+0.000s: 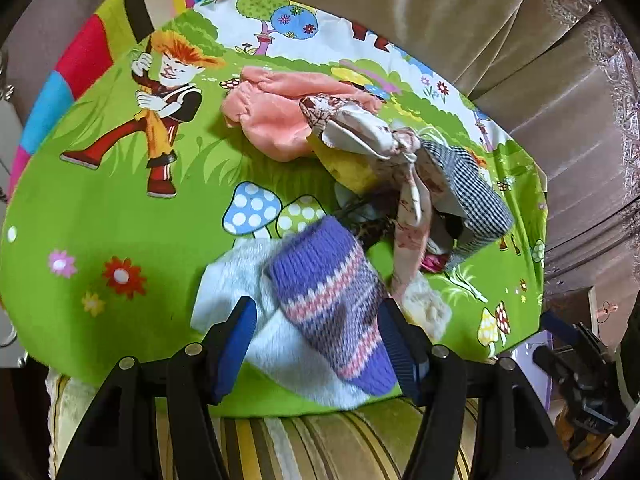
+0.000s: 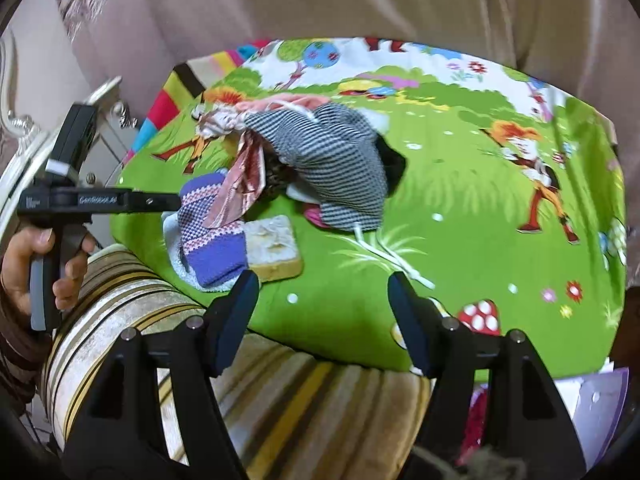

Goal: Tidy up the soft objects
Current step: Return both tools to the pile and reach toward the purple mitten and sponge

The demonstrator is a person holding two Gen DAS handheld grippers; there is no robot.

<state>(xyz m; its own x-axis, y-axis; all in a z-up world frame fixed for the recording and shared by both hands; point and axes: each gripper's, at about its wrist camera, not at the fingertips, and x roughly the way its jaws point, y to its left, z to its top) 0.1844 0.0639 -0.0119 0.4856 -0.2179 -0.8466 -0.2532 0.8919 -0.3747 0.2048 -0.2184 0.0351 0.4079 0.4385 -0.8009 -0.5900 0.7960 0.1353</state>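
Note:
A heap of soft items lies on a green cartoon-print cloth (image 1: pixel 120 216). In the left wrist view a purple striped knit sock (image 1: pixel 332 304) lies on a white fluffy cloth (image 1: pixel 236 280), between the wide-open fingers of my left gripper (image 1: pixel 320 316). Behind are a pink fleece piece (image 1: pixel 272 116), a floral fabric strip (image 1: pixel 404 184) and a black-and-white checked garment (image 1: pixel 472 196). In the right wrist view my right gripper (image 2: pixel 322 292) is open and empty over the cloth's near edge, right of the sock (image 2: pixel 212 236) and a beige sponge-like block (image 2: pixel 272 248). The checked garment (image 2: pixel 340 168) lies beyond.
The cloth covers a striped cushion (image 2: pixel 280 400) against a beige sofa back (image 1: pixel 440 8). White drawstrings (image 2: pixel 384 256) trail from the checked garment. A white ornate cabinet (image 2: pixel 24 136) stands to the left. My left gripper's body (image 2: pixel 80 200) shows at the right wrist view's left edge.

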